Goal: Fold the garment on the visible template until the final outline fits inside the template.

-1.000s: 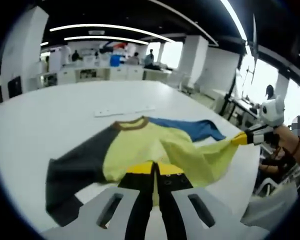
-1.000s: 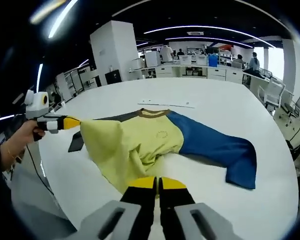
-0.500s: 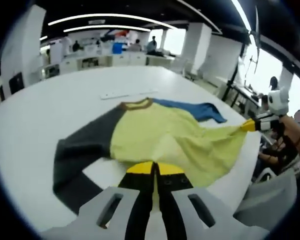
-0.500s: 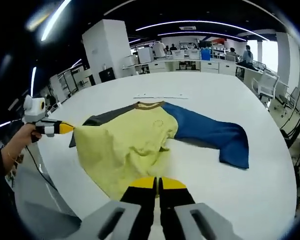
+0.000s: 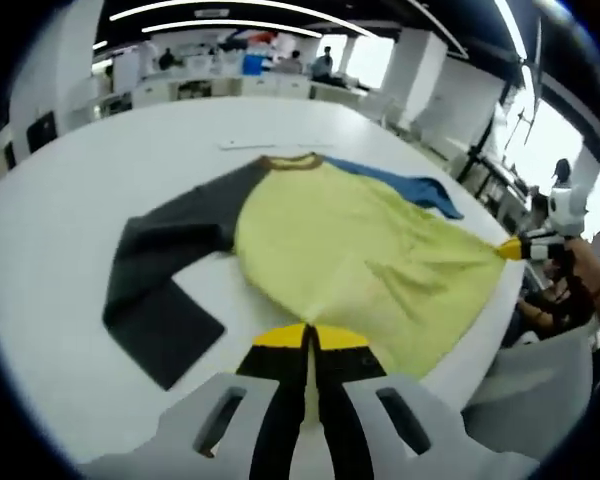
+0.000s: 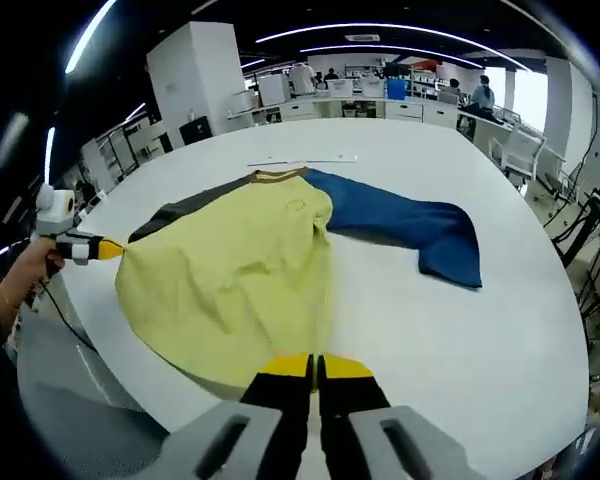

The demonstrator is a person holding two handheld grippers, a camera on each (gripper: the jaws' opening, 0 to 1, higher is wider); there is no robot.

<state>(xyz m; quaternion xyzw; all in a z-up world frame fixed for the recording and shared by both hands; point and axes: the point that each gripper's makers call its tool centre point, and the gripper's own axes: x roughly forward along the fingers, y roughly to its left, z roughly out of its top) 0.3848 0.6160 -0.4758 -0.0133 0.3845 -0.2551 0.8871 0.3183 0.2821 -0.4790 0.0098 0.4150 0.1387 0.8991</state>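
Left gripper view: the left gripper (image 5: 307, 345), jaws pinched together on the near hem of the yellow-bodied sweatshirt with dark grey and blue sleeves (image 5: 360, 255), which stretches away across the white table (image 5: 70, 230).

Right gripper view: the right gripper (image 6: 314, 368) likewise clamps the hem; the sweatshirt's long axis runs far, toward its collar.

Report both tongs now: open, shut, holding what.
Left tongs: shut on the hem of the yellow garment.
Right tongs: shut on the garment's hem at the other corner.

2 views from opposite hem corners, sharing garment (image 5: 365, 260) and table (image 6: 500, 330)
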